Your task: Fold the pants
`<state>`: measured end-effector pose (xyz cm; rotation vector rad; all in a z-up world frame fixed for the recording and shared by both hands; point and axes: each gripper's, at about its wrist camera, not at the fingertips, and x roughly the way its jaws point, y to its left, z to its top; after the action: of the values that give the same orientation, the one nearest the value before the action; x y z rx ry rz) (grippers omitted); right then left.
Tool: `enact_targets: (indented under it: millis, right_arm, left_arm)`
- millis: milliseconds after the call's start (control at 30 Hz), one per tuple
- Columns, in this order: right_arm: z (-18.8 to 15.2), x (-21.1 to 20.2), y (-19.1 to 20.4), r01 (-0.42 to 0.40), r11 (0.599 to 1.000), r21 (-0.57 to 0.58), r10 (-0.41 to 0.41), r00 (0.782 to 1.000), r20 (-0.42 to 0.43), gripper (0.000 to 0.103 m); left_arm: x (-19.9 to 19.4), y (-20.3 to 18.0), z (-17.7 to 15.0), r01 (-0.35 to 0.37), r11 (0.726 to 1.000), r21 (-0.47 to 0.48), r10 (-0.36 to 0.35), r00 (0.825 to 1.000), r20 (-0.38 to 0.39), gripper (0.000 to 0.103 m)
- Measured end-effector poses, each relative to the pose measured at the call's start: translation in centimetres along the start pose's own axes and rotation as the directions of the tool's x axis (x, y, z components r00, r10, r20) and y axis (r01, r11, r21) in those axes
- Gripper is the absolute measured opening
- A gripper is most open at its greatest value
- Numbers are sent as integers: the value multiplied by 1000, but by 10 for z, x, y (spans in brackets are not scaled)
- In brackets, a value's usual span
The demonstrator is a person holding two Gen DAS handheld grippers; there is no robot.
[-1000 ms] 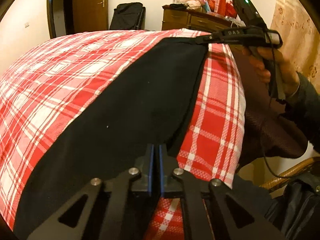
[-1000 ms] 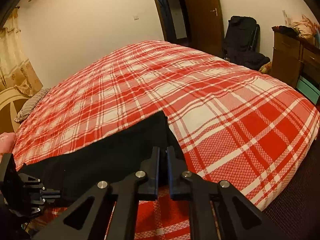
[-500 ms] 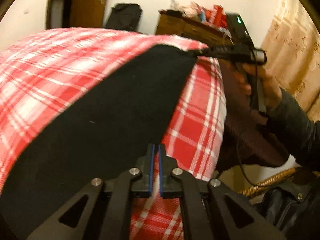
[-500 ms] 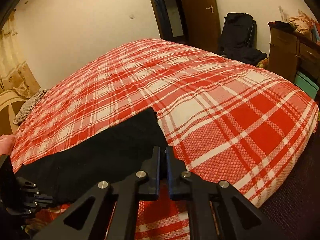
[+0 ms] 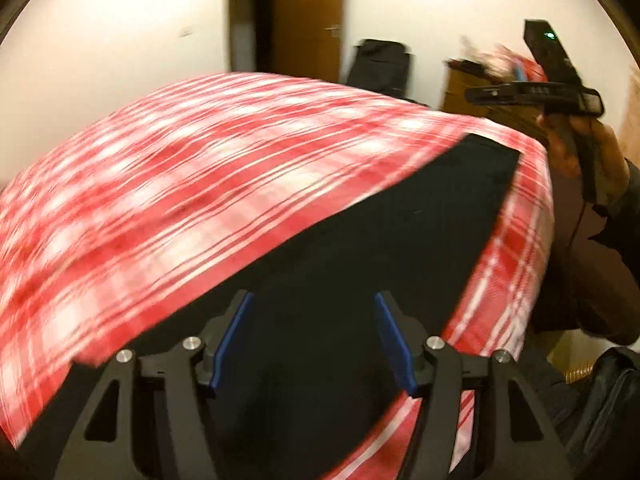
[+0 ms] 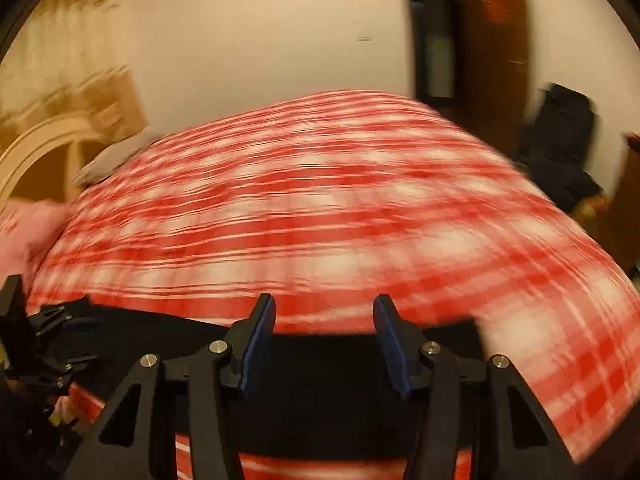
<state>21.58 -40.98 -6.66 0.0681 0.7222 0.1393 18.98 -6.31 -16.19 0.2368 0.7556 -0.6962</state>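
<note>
Little can be read. In the left wrist view, upper right of the frame, pale lettering on the right gripper [image 5: 536,94] is smeared beyond reading. A red sign on the brown door [image 5: 310,20], top centre, is illegible; the same door [image 6: 496,32] shows only a red smudge in the right wrist view.

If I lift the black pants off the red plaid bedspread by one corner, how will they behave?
The black pants lie flat, following the curve of the red plaid bedspread, so they are probably floppy and would drape and sag. Being spread long, a one-corner lift likely trails the rest and undoes the fold. They look thin, probably light.
</note>
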Motion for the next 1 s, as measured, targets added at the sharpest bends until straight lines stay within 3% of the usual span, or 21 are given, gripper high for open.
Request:
enact_targets:
  millis: [167,300,467,600,867,900,1000]
  right_arm:
    - [21,55,73,-156,982,-106,151,987,-53,53]
    - [28,102,127,-270,953,-139,254,959,-123,53]
    - [22,163,204,-385,904,-187,333,907,-258,53]
    - [10,199,255,-502,855,-127,434,828,-355,53]
    - [-6,229,326,-623,782,-4,561,708,-429,53]
    - [-6,231,333,-629,777,4,567,698,-437,53]
    - [-7,234,343,-621,783,-4,555,702,-447,53]
  left_arm:
    - [-25,37,-29,-174,982,-80,175,985,2,65]
    - [-35,57,-49,-245,960,-134,246,969,-8,68]
    - [-30,59,-73,-220,959,-178,214,976,-50,68]
    - [-22,63,-86,-205,954,-218,190,978,-89,68]
    - [-21,61,-84,-217,948,-233,200,975,-94,72]
    - [-22,62,-84,-217,946,-240,199,975,-96,72]
    - [-30,67,-82,-229,937,-263,212,973,-92,72]
